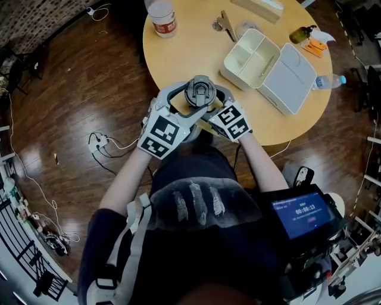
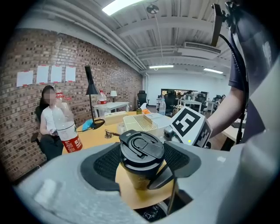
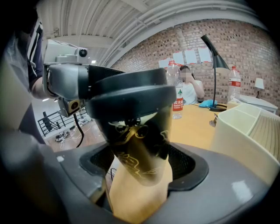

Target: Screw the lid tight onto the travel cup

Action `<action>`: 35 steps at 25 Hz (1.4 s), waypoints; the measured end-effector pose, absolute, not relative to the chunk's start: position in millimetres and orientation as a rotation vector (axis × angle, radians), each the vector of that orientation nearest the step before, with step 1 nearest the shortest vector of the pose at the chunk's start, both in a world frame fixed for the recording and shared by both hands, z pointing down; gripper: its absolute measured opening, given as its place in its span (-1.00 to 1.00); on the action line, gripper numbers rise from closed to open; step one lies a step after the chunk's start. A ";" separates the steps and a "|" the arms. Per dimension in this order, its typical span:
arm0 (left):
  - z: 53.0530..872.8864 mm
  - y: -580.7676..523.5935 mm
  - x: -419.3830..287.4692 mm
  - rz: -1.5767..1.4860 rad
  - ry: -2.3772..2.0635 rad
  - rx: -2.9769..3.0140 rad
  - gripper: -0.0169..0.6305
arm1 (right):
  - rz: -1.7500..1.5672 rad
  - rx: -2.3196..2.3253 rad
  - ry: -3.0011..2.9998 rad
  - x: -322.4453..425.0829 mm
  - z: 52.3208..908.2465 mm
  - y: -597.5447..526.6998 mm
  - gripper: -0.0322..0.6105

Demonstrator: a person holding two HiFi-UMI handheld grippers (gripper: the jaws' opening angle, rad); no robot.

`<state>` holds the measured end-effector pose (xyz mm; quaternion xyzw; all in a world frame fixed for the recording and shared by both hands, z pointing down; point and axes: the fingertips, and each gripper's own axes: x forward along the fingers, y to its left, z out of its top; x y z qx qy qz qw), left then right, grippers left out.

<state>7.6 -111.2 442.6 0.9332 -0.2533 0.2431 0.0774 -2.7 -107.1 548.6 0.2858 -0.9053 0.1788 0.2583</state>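
The travel cup stands at the near edge of the round wooden table (image 1: 178,59), a black flip lid (image 1: 199,92) on top. In the left gripper view the lid (image 2: 142,146) sits between the two mesh pads. My left gripper (image 2: 142,155) is wide open around it, the pads close beside the rim without pressing. In the head view the left gripper (image 1: 199,89) rings the lid from the left. My right gripper (image 3: 140,164) is shut on the cup's gold-and-black body (image 3: 140,148), lower down. From above, the right gripper (image 1: 203,113) is mostly hidden under the lid.
An open white lunch box (image 1: 268,62) lies on the table to the right. A red-labelled bottle (image 1: 162,18) stands at the back left, a small dark bottle (image 1: 302,34) at the far right. Cables (image 1: 101,143) lie on the wood floor. A person (image 2: 48,127) sits beyond the table.
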 end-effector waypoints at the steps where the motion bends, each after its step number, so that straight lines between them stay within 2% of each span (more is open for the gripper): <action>1: 440.4 -110.5 6.0 0.720 -0.729 2.801 0.07 | 0.486 0.774 -2.455 -2.8 548.7 -107.1 0.30; 9: 444.2 -101.7 -0.9 0.849 -0.497 2.938 0.06 | 0.488 0.770 -2.454 -1.8 550.2 -107.0 0.30; 23: 453.3 -107.1 7.8 0.784 -0.732 2.797 0.06 | 0.499 0.759 -2.436 2.2 551.1 -108.5 0.30; 30: 441.3 -107.1 -2.1 0.742 -0.644 2.805 0.07 | 0.501 0.749 -2.430 0.9 551.9 -108.6 0.30; 35: 446.8 -107.6 1.3 0.841 -0.527 2.876 0.07 | 0.508 0.748 -2.430 1.9 552.2 -108.1 0.30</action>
